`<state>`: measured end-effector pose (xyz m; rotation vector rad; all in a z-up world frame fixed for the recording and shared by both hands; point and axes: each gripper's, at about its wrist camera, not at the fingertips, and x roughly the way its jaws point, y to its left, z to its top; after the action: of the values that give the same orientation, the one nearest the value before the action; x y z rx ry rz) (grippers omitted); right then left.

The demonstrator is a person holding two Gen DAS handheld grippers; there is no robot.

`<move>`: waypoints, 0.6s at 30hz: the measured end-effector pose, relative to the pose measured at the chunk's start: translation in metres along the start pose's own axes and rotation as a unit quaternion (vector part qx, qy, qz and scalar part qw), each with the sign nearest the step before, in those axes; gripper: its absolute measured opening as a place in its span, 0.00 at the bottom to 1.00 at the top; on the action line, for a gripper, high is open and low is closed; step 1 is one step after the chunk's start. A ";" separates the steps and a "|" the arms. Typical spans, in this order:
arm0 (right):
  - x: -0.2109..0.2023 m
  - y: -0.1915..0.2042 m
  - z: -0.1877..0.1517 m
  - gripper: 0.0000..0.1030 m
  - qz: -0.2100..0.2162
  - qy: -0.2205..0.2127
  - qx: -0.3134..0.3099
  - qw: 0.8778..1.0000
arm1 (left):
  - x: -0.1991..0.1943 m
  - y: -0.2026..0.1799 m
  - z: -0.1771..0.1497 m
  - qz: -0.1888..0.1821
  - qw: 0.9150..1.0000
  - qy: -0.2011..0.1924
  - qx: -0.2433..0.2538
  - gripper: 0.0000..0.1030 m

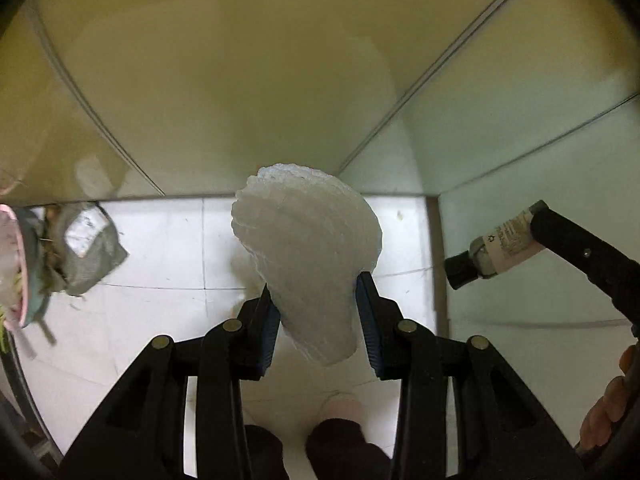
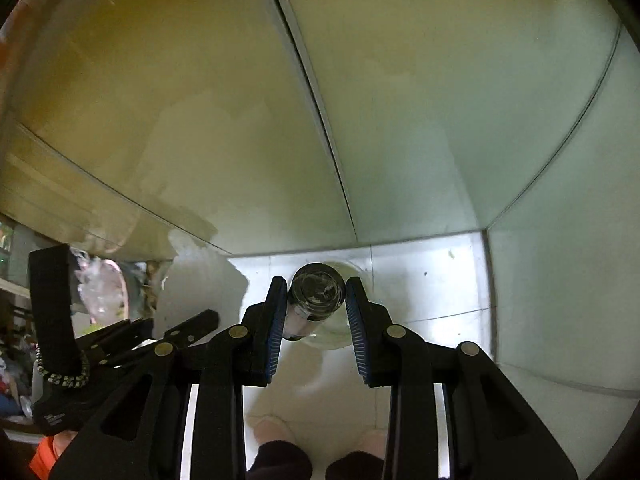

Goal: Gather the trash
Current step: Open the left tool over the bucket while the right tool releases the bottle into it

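My left gripper (image 1: 314,286) is shut on a white foam net wrapper (image 1: 306,248) and holds it above the white tiled floor (image 1: 160,240). My right gripper (image 2: 317,285) is shut on a small bottle (image 2: 316,294) with a dark cap and a pale label, cap end pointing forward. The bottle also shows in the left wrist view (image 1: 494,246), held at the right. The foam wrapper also shows in the right wrist view (image 2: 200,292), at the left, with the left gripper's body behind it.
A crumpled grey bag (image 1: 86,248) and a pink-rimmed bin of rubbish (image 1: 16,268) lie at the left on the floor. Pale walls (image 1: 240,80) meet in a corner ahead. The person's feet in pink slippers (image 2: 272,432) are below.
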<state>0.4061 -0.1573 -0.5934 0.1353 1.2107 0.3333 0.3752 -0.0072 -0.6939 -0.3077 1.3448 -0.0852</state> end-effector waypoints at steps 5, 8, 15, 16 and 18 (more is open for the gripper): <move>0.090 -0.017 -0.021 0.27 -0.002 0.014 -0.016 1.000 | 0.088 0.018 -0.005 -0.011 1.000 0.020 0.019 0.37; 0.124 -0.027 -0.030 0.27 0.006 0.013 -0.017 1.000 | 0.126 0.029 -0.011 -0.008 0.999 0.020 0.030 0.44; 0.157 -0.038 -0.037 0.28 0.015 0.025 -0.008 1.000 | 0.174 0.041 -0.016 -0.013 1.000 0.018 0.019 0.55; 0.156 -0.039 -0.037 0.28 0.019 0.027 -0.004 0.999 | 0.176 0.038 -0.015 -0.011 1.000 0.019 0.020 0.55; 0.151 -0.039 -0.036 0.28 0.020 0.028 -0.002 0.999 | 0.175 0.030 -0.013 -0.002 0.999 0.015 0.038 0.59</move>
<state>0.4263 -0.1482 -0.7522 0.1480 1.2632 0.3752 0.3988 -0.0219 -0.8701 -0.2452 1.3671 -0.1445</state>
